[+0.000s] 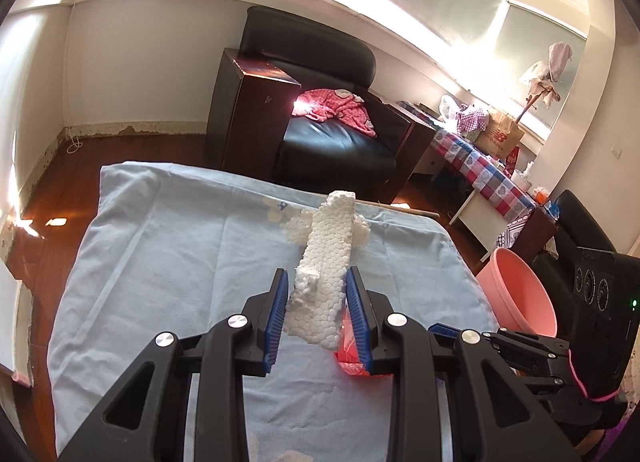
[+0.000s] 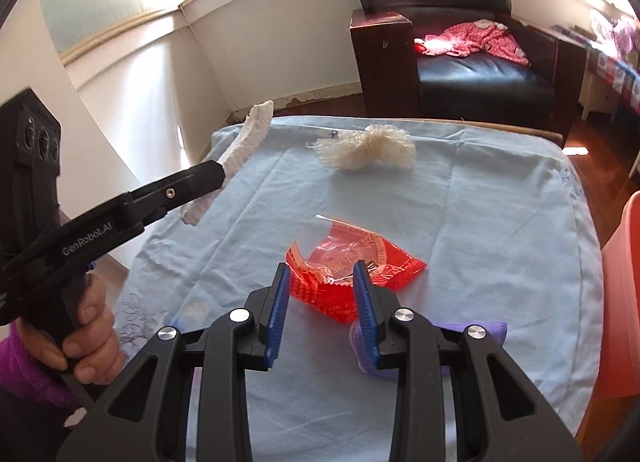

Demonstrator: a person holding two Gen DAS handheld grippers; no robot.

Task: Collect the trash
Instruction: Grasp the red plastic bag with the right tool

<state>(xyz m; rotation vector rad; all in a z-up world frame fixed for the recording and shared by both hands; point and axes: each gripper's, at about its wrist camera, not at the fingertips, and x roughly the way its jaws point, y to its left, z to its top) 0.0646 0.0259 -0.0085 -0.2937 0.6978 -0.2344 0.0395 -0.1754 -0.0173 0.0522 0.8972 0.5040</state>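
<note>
trash is spread over a table covered with a light blue cloth (image 2: 460,221), and one piece is already off it: a long white foam strip (image 1: 324,262) is clamped between the blue pads of the left gripper (image 1: 318,310), held in the air above the cloth. the strip sticks far out past the pads, so it could snap or swing loose if knocked. the right gripper (image 2: 322,302) hangs with its jaws parted around the near edge of a crumpled red plastic wrapper (image 2: 352,266); whether the pads press it or the wrapper simply lies on the cloth cannot be told. thin, slippery film like this could slide out of a shallow pinch. a cotton swab (image 2: 326,217) lies just beyond the wrapper, a pale tuft of curly fibre (image 2: 368,151) sits near the far edge, and a purple scrap (image 2: 472,336) lies close by. a pink bucket (image 1: 520,294) stands beside the table on the right, likely the bin; a careless swing could drop pieces on the floor
</note>
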